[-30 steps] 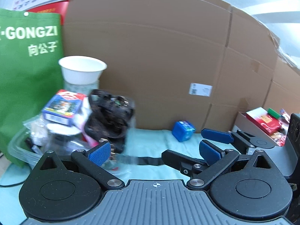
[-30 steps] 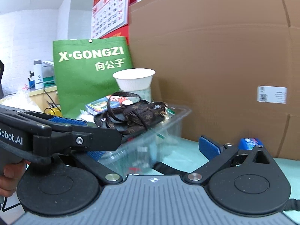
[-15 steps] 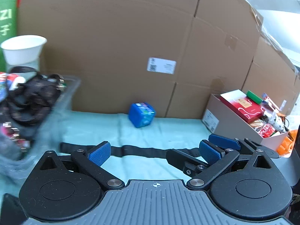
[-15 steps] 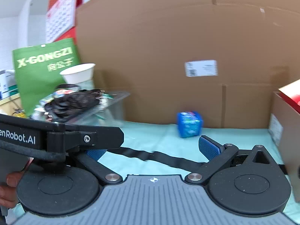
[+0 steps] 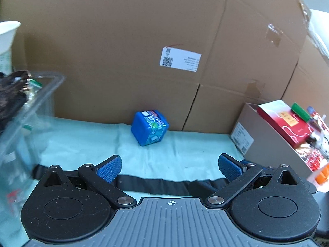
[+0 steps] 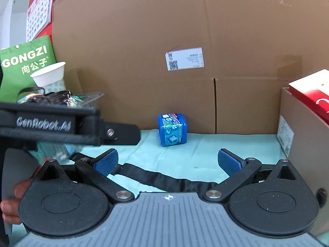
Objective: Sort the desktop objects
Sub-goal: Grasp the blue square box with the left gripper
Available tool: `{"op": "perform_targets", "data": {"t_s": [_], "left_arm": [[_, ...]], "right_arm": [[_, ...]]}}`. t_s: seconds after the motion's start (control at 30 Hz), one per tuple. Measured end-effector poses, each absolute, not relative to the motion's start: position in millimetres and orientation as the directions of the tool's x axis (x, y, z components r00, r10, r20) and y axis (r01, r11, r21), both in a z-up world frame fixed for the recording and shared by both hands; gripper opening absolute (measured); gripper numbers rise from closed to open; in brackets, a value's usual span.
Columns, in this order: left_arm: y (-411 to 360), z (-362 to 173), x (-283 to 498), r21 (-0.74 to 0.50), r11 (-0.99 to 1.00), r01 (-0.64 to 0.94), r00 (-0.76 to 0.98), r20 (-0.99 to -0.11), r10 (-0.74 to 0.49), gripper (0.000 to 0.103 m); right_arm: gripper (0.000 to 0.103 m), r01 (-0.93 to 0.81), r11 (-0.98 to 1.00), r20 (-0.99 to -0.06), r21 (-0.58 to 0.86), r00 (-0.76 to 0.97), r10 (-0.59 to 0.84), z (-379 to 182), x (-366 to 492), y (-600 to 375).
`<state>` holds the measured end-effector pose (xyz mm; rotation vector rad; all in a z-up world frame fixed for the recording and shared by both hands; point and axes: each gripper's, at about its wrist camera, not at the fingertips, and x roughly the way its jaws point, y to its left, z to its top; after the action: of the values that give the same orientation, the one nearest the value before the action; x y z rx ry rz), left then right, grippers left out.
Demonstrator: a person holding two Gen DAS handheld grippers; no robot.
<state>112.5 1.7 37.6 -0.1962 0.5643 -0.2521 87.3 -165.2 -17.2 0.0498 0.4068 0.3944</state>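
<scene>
Both grippers [image 5: 169, 167] [image 6: 167, 162] short of cube [image 5: 149, 128] (gaping).

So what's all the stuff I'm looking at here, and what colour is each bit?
blue box: one, blue, on the cloth by the cardboard
black strap: one, black, lying across the cloth
cloth: one, pale green, covering the table
clear tub: one, transparent, left, full
paper cup: one, white, behind the tub
green bag: one, green, far left
open carton: one, brown, right, full
cardboard wall: brown, behind everything
left gripper: open, empty
right gripper: open, empty
</scene>
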Motion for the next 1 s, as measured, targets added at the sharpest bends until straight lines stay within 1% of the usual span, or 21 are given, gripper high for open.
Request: {"op": "perform_targets", "data": {"t_s": [0.1,0.27,0.5,0.7,0.83,0.93,1.0], "left_arm": [[1,34,131,-0.248,0.95,0.191,0.81,-0.507,-0.295,0.103],[3,26,162,-0.25,0.947,0.202,0.805,-0.509,-0.306,0.098],[7,7,204,-0.226,0.953,0.202,0.809,-0.51,-0.292,0.09],[19,-4,241,-0.252,0.943,0.215,0.789,-0.524,-0.32,0.079],[25,-8,257,-0.271,0.935,0.229,0.78,-0.523,-0.343,0.074],[27,-9,264,-0.281,0.923,0.261,0.775,-0.509,-0.374,0.074],[26,-9,267,-0.266,0.922,0.281,0.778,-0.5,-0.381,0.076]], "right_arm": [[0.103,-0.378,0.917,-0.375,0.125,0.838,0.397,-23,104,-164],[0.102,-0.386,0.908,-0.393,0.161,0.819,0.418,-30,135,-161],[0.101,-0.413,0.905,-0.417,0.106,0.808,0.417,-40,173,-145],[0.098,-0.434,0.895,-0.438,0.101,0.789,0.431,-49,203,-136],[0.096,-0.445,0.89,-0.447,0.105,0.778,0.441,-52,218,-134],[0.094,-0.451,0.886,-0.462,0.103,0.767,0.444,-55,226,-131],[0.09,-0.456,0.883,-0.472,0.112,0.758,0.451,-56,231,-131]]}}
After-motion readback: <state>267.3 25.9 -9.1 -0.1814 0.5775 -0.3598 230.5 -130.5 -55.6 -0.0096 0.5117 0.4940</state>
